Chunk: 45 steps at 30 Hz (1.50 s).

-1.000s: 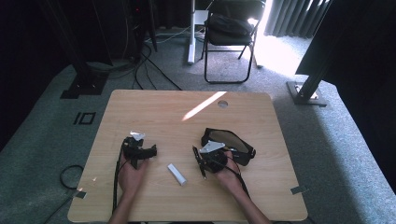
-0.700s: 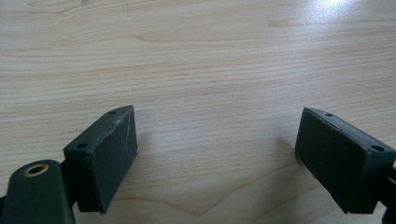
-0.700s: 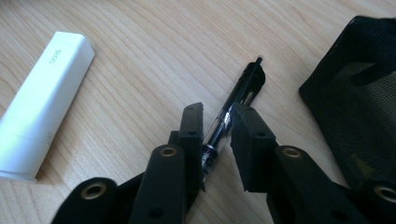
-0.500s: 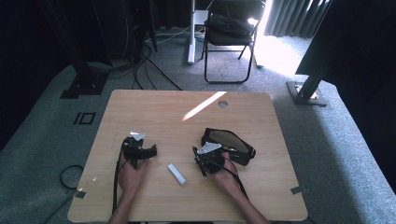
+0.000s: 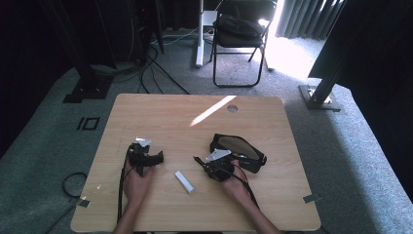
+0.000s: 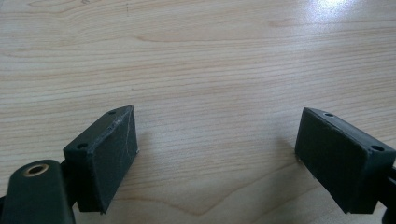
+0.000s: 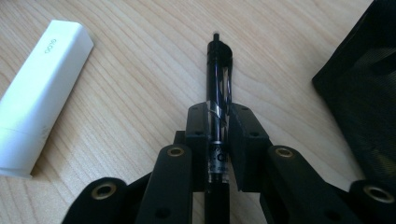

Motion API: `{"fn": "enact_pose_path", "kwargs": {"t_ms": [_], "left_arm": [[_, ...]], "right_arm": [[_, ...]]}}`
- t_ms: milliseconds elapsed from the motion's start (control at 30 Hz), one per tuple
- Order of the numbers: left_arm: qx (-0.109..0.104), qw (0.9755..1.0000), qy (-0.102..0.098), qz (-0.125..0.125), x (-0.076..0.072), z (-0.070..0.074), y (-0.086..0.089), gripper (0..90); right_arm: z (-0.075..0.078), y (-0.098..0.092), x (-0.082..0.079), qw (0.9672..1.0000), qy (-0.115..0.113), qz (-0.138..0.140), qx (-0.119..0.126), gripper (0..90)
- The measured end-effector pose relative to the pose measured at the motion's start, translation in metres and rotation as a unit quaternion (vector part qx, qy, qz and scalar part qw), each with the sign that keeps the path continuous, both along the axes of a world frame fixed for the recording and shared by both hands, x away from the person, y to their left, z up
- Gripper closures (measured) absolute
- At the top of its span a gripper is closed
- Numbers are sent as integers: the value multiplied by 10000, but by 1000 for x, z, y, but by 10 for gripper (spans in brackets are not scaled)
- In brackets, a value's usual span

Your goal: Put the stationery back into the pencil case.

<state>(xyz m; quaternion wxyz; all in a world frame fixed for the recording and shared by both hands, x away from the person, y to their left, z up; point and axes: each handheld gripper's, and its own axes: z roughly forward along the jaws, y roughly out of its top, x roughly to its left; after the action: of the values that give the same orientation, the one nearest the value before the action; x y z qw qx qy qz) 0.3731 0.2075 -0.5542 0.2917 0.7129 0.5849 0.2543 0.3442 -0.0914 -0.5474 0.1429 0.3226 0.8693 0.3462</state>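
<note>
The right gripper (image 7: 218, 123) is clamping a black pen (image 7: 218, 100) between its two pads; the jaws have just been closing on it. The pen is lying along the gripper's own axis, its clip end is sticking out forward past the fingertips, just above the wooden table (image 5: 160, 112). In the high view the right gripper (image 5: 203, 163) is staying near the middle of the table, and the pen is pointing toward the left side.

The left gripper (image 6: 217, 144) is standing with its jaws wide apart, nothing between them, and it is resting low over bare wood. In the high view the left gripper (image 5: 157, 158) is well apart from the right one.

A white box (image 7: 39, 93), long and narrow, is lying on the table beside the pen, not touching it. In the high view the white box (image 5: 184, 182) is between the two hands. A black mesh pouch (image 5: 238, 148) is lying just behind the right gripper.

On the box small grey characters are printed, too small for reading surely. The pen is carrying white letters on its barrel, mostly hidden by the pads.
</note>
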Motion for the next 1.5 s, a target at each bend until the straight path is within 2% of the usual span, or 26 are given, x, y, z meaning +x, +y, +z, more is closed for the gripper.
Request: {"fn": "enact_pose_path", "kwargs": {"t_ms": [333, 767, 1500], "left_arm": [[0, 10000, -1, 0, 0, 0, 0, 133], [-1, 10000, -1, -1, 0, 0, 0, 133], [0, 10000, 0, -2, 0, 0, 0, 133]], "right_arm": [[-1, -3, 1, 10000, 24, 34, 75, 793], [0, -2, -2, 10000, -58, 30, 32, 796], [14, -5, -7, 9997, -193, 56, 133, 796]]}}
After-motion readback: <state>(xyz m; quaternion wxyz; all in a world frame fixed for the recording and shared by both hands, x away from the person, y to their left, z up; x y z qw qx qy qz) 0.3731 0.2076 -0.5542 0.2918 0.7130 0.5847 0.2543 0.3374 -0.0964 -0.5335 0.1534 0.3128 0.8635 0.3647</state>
